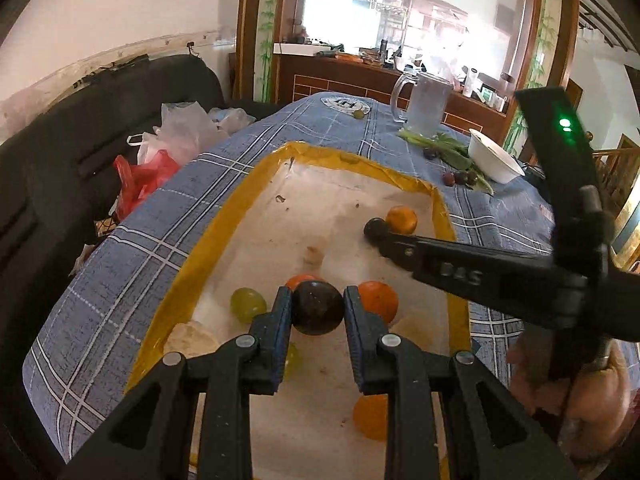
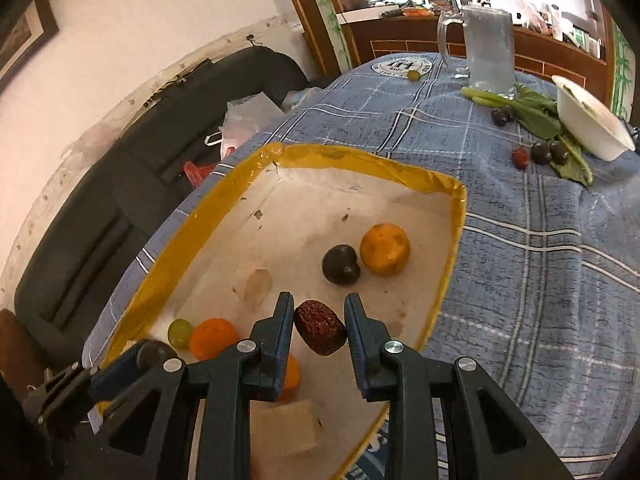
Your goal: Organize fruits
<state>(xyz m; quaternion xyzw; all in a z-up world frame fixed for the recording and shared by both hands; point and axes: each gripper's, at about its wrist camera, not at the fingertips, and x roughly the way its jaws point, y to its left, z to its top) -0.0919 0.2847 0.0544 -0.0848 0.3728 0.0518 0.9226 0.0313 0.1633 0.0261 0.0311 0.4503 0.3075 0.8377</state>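
Yellow-rimmed tray (image 2: 454, 216) is receiving fruit: left gripper (image 1: 318, 308) is clamping a dark plum (image 1: 318, 307), right gripper (image 2: 320, 330) a red date (image 2: 320, 327), both needing release toward twelve o'clock.

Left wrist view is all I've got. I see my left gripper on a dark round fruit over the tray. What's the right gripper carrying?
Observer: The right gripper is shut on a wrinkled red date, above the yellow-rimmed tray.
Operator: Anything under the date?
Observer: Bare tray floor; a dark plum touching an orange lies just beyond it.
Operator: More fruit outside the tray?
Observer: Yes, another red date lies on the cloth with two dark fruits, by the white bowl.
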